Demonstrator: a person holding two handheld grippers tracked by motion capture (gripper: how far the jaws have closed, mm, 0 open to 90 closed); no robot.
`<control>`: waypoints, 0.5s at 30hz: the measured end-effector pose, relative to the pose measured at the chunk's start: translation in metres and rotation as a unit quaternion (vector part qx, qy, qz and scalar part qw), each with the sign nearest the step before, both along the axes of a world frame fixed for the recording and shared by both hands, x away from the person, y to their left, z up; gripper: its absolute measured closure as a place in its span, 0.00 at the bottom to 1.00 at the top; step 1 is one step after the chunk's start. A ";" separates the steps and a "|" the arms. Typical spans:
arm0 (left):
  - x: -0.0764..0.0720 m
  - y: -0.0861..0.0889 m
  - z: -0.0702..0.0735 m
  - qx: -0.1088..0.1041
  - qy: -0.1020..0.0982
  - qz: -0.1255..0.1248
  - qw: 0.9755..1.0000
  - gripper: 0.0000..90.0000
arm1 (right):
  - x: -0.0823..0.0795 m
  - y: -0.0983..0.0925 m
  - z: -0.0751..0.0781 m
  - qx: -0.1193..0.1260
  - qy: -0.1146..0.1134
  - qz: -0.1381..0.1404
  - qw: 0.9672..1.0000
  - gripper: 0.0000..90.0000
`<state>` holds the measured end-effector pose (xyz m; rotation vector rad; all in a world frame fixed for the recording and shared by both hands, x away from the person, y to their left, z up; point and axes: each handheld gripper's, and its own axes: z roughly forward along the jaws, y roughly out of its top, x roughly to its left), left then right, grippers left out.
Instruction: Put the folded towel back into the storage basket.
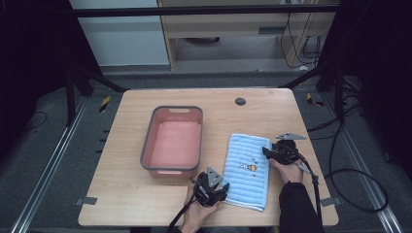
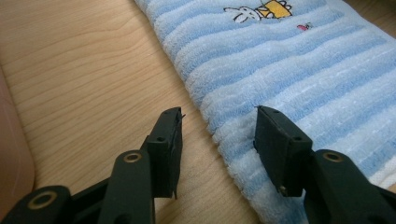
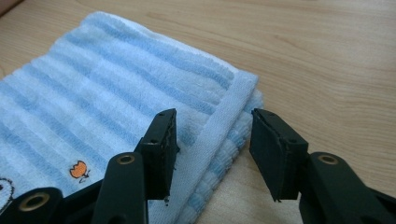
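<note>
Folded blue striped towel (image 1: 248, 171) flat on counter (image 1: 126, 194), just right of pink bin (image 1: 172, 141). Left gripper (image 2: 218, 128) half open, jaws straddling towel's long edge, nothing clamped. Right gripper (image 3: 212, 135) half open, jaws astride towel's hemmed corner, pads not pressing. Both low over counter.

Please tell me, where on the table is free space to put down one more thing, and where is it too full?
Free: the wide strip of table left of the pink bin, the far band around the black hole, and the near left corner. The bin itself holds nothing. Crowded: the near right part, where the striped towel lies with the left claw and right claw at its edges.
</note>
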<state>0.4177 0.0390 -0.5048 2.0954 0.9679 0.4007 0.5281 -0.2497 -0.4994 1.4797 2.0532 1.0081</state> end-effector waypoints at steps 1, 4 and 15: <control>0.000 0.000 0.000 0.000 0.001 0.001 1.000 0.58 | 0.000 0.000 -0.001 -0.001 0.003 0.000 1.000 0.58; 0.001 0.000 0.000 -0.008 0.008 -0.001 1.000 0.62 | 0.001 0.001 -0.002 0.005 0.008 -0.001 1.000 0.60; -0.002 -0.003 0.000 -0.023 0.021 -0.004 1.000 0.85 | -0.001 0.006 -0.003 0.024 0.018 0.014 0.999 0.87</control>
